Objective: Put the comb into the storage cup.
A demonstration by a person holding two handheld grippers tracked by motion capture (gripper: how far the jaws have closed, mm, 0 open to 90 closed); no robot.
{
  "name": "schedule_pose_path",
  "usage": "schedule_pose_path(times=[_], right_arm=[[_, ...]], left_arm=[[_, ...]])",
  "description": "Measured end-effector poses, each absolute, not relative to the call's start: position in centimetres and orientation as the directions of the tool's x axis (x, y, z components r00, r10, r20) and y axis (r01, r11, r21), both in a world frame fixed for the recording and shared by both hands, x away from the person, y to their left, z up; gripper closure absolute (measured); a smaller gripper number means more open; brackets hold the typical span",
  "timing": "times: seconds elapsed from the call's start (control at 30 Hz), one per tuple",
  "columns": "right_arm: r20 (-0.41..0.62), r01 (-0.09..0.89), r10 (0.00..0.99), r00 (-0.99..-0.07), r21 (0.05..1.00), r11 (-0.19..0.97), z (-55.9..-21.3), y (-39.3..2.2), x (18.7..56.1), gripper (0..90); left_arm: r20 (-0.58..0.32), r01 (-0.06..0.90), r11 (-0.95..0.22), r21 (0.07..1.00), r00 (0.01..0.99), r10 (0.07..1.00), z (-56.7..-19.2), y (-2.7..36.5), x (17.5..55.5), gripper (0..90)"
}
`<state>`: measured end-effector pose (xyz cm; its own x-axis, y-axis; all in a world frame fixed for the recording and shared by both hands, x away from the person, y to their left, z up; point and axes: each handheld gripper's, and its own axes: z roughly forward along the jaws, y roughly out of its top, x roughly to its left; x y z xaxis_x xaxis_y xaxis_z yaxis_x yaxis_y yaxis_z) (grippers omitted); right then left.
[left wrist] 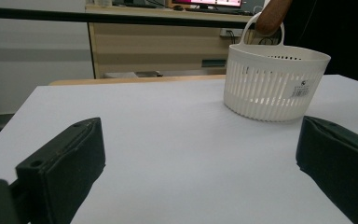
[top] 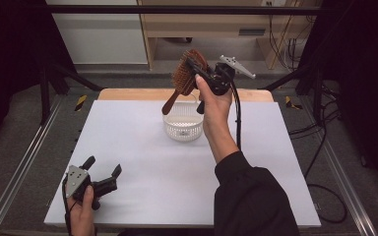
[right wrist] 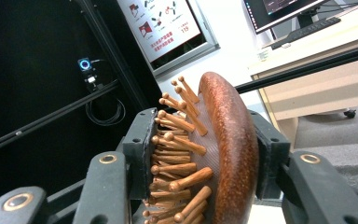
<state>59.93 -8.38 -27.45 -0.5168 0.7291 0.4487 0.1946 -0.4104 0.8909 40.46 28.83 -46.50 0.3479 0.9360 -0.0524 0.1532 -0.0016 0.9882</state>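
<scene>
The wooden hairbrush (top: 186,76) hangs in the air above the white basket (top: 183,129), handle pointing down toward it, and the likeliest slip is that the brush pivots or slides out, since one pad bears only on the wooden bristle pins and the other on the curved, polished back; a tilted handle could also catch the basket's rim and tip it over on the desk (top: 142,162). The right tool (top: 197,69) is pinching the brush head across its thickness, while the left tool (top: 103,172) rests near the desk's front left corner, spread wide and holding nothing.
</scene>
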Motion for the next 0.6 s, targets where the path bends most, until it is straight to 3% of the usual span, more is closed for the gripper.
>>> schedule_pose_path(times=[0.6], right_arm=[[0.446, 0.174, 0.749, -0.49, 0.892, -0.418, -27.4, -9.6, 60.0, 50.7]], left_arm=[[-0.051, 0.155, -0.006, 0.988, 0.358, 0.932, -46.5, 28.7, 40.5, 2.0]])
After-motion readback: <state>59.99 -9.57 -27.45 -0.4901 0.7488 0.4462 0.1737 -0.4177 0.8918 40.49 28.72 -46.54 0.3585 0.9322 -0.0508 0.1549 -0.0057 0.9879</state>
